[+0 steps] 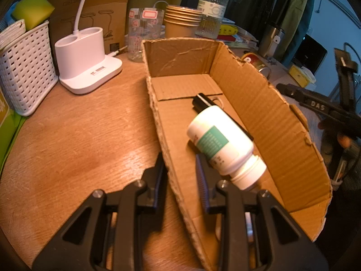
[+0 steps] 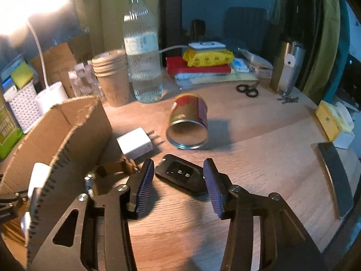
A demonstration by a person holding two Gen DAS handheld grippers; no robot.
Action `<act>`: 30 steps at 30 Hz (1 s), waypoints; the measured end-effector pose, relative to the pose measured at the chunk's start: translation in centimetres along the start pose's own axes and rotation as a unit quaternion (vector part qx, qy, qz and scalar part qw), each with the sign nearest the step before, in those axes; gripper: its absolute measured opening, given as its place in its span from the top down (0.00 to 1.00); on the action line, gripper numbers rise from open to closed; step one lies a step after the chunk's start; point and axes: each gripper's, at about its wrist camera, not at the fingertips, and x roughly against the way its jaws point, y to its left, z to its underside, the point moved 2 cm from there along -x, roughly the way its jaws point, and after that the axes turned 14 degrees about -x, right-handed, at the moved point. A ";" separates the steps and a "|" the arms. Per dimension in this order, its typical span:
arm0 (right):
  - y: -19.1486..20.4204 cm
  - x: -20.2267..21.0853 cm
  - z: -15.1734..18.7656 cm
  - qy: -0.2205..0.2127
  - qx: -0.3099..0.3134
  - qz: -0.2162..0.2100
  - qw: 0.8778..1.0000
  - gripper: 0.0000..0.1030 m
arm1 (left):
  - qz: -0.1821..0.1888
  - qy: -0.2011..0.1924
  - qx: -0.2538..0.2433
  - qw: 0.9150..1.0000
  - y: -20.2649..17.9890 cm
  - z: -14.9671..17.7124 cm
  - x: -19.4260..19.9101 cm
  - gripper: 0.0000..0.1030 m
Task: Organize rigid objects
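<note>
An open cardboard box (image 1: 259, 103) lies on the wooden desk, holding a white pill bottle (image 1: 221, 144) with a green label on its side and a black pen (image 1: 203, 101) under it. My left gripper (image 1: 179, 158) straddles the box's near left wall, one finger outside and one inside, shut on that wall. In the right wrist view the box wall (image 2: 74, 131) stands at the left. My right gripper (image 2: 178, 164) is open just above the desk, and a black car key (image 2: 180, 176) on a brown strap (image 2: 119, 166) lies between its fingertips, untouched.
A red and gold tin (image 2: 188, 124) lies on its side beyond the key, next to a white charger (image 2: 135, 144). Further back stand a water bottle (image 2: 142, 56), stacked paper cups (image 2: 110, 76), scissors (image 2: 247, 89) and a steel tumbler (image 2: 286, 67). A white lamp base (image 1: 88, 61) and basket (image 1: 24, 67) sit left of the box.
</note>
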 end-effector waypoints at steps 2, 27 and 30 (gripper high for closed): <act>0.2 -0.8 0.0 0.010 0.013 0.004 1.000 0.53 | 0.000 0.000 0.000 1.000 0.0 0.0 0.0 0.72; 0.0 -3.9 -0.3 0.039 0.056 0.020 0.997 0.62 | 0.001 0.000 0.000 1.000 0.0 0.0 0.0 0.72; 0.0 -3.0 -0.2 0.022 0.051 0.020 0.998 0.63 | 0.001 0.000 0.000 1.000 0.0 0.0 0.0 0.72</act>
